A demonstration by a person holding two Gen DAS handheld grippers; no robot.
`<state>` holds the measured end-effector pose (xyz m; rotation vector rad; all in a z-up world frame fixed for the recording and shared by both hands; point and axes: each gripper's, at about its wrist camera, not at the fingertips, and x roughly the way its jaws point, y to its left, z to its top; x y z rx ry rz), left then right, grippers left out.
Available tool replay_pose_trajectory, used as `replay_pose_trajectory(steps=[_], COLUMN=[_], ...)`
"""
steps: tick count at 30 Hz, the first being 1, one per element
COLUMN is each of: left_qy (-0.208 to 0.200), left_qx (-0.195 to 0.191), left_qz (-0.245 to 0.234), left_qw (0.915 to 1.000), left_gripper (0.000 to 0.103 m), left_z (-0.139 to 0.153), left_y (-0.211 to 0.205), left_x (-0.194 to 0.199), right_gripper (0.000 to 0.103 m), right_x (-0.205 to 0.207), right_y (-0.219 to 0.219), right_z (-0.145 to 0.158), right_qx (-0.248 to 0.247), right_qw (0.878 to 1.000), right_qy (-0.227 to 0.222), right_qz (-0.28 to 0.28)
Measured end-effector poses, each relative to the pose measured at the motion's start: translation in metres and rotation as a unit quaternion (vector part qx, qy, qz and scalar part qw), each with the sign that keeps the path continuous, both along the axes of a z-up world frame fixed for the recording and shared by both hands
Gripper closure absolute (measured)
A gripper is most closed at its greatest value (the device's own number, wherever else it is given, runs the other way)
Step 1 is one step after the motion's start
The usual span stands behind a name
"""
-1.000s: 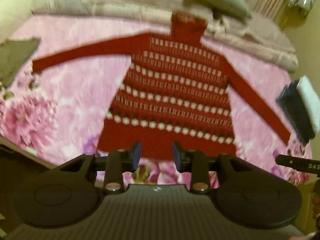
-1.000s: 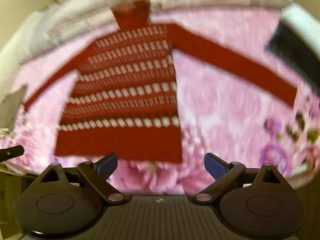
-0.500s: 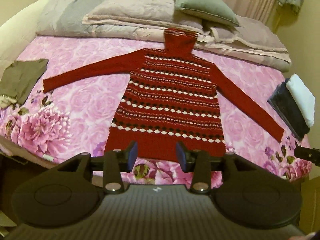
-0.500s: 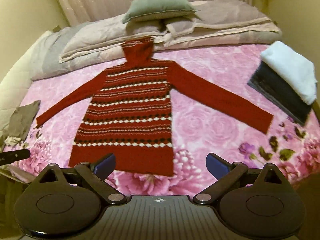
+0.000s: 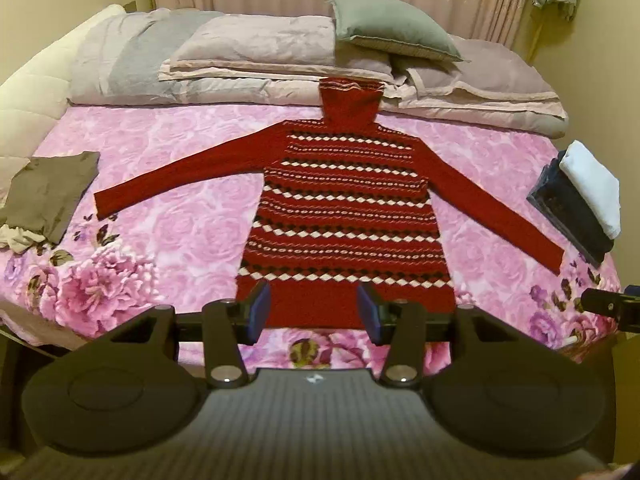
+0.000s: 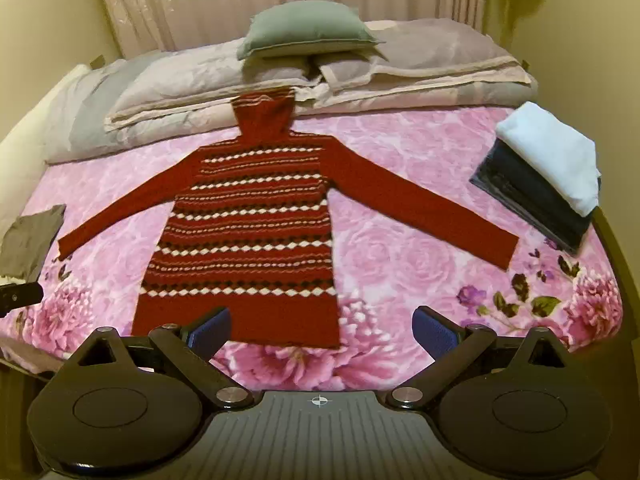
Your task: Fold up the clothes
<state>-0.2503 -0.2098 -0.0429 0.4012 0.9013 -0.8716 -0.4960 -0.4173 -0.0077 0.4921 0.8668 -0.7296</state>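
Pink floral bed (image 5: 192,232), one item spread flat at its middle: red patterned sweater (image 5: 344,216), sleeves out, collar toward the grey pillow (image 5: 392,34). Left of the sweater, an olive garment (image 5: 48,196); right of it, a folded stack (image 6: 548,172) (white on dark). Left hand-held gripper (image 5: 314,312) partly parted, right hand-held gripper (image 6: 322,330) wide apart; both empty, near the sweater's hem.

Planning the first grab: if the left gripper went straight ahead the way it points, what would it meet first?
Probably the plain red hem of the red patterned sweater, lying flat on the floral bedspread. The left gripper is open and centred on it; depth is uncertain.
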Motion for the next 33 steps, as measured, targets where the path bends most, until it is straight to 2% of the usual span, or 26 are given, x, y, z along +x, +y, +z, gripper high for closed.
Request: replay_pose_trajectory(steps=[11,19,33], left_qy=[0.002,-0.007,-0.012], left_qx=[0.012,0.027,0.028], left_qz=[-0.023,-0.046,-0.056], left_qw=[0.9997,0.9986,0.9980], left_gripper=[0.057,0.053,0.048], left_z=[-0.006,-0.011,-0.011], left_y=[0.022,0.035,0.051], left_x=[0.011,0.014,0.024], right_gripper=[0.004,0.004,0.004], right_x=[0.011,0.013,0.027], right_y=[0.030,0.049,0.075], right_z=[-0.004,-0.012,-0.015], right_qx=[0.003,0.026,0.032], right_qw=[1.000,0.999,0.998], right_qy=[0.011,0.014,0.028], right_qz=[-0.017,-0.039,-0.045])
